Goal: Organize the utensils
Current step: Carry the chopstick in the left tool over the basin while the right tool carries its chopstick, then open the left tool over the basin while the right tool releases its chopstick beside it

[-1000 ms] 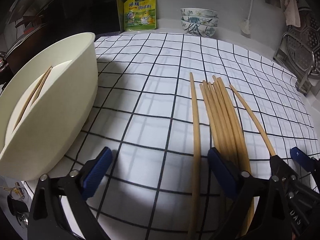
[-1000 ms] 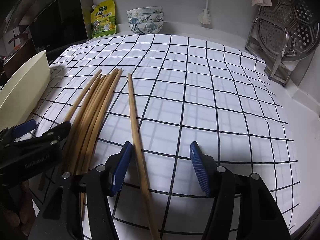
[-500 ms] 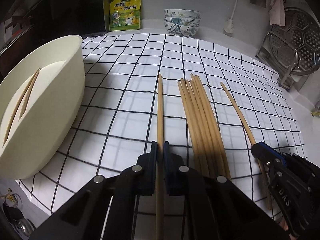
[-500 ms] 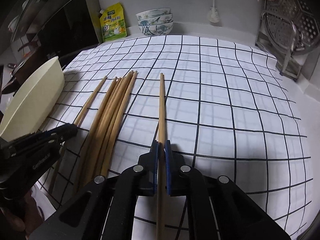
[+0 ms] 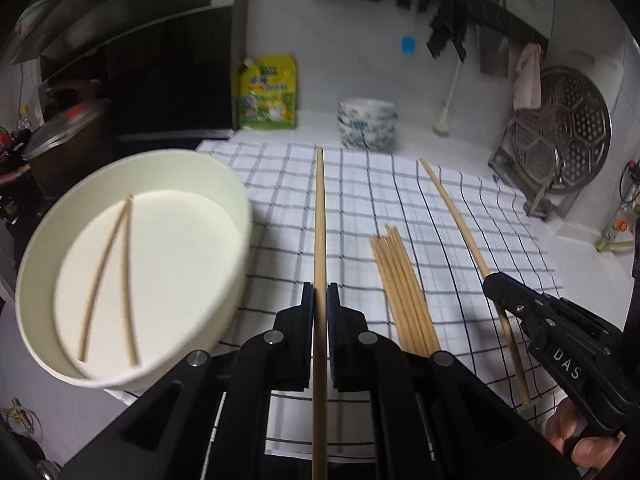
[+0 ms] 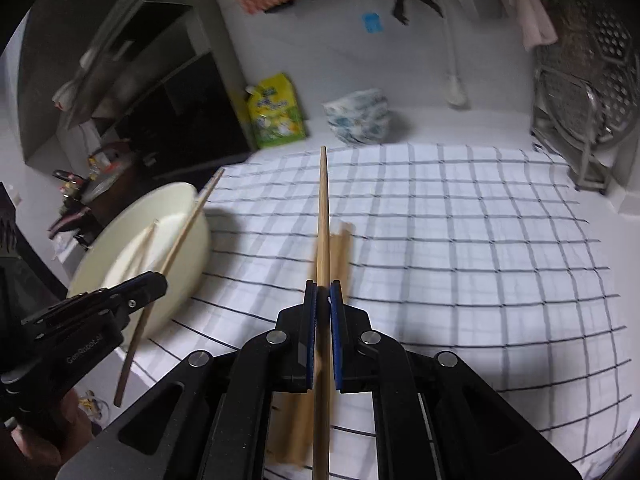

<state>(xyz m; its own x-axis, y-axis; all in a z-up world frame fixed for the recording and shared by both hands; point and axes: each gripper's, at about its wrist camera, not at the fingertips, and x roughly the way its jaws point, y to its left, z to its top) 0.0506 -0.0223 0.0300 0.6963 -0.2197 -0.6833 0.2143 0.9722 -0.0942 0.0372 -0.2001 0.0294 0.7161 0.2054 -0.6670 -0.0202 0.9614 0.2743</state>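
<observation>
Bundle of chopsticks (image 5: 402, 292) on checked cloth (image 5: 472, 236), cream tub (image 5: 132, 264) left, bowls (image 5: 366, 122) behind, seemingly stacked

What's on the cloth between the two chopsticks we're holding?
The loose chopstick bundle lies on the checked cloth between the left chopstick and right chopstick. It shows clearest in the left wrist view.

A white worktop (image 5: 420, 136) is carrying a black-checked cloth (image 5: 360, 208). Behind the cloth, a yellow pouch (image 5: 269, 92) and stacked patterned bowls (image 5: 367, 123) are standing against the white wall (image 5: 352, 60). Right of the bowls, a perforated steel rack (image 5: 560, 132) is leaning upright.
</observation>
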